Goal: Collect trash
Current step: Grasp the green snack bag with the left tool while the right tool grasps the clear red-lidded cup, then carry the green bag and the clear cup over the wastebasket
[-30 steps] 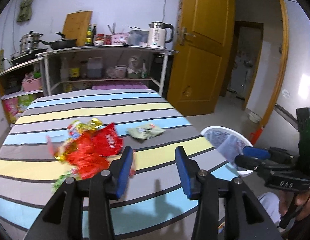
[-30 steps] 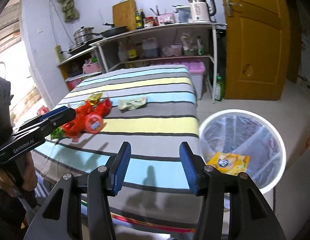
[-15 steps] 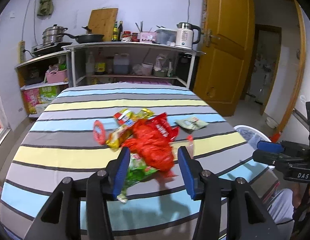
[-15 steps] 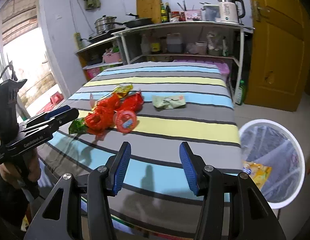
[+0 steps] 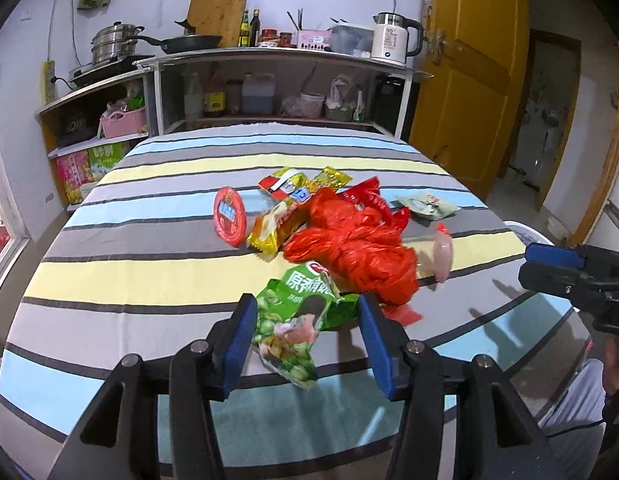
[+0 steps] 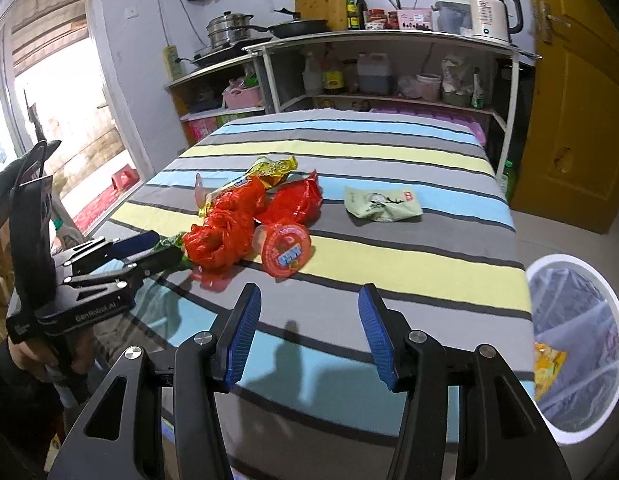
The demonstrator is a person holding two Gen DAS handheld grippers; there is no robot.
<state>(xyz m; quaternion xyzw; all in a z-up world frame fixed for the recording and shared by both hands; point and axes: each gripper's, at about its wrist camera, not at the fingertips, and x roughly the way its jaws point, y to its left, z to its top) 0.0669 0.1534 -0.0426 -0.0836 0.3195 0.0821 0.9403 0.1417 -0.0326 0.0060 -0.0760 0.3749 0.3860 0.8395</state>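
**Q:** State of the left gripper (image 5: 305, 332)?

**A:** My fingers are spread, straddling the green pea snack bag (image 5: 299, 320) at the near edge of the table (image 5: 109, 264). My right gripper (image 6: 307, 332) hangs open and empty.

**Q:** Failure modes?

**A:** The crinkled foil may slip out. The red plastic bag (image 5: 349, 244) touches it and could drag along. The trash bin (image 6: 577, 360) stands beyond the table's right edge.

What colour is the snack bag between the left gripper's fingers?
Green snack bag, with peas printed on it; the left wrist view shows it best.
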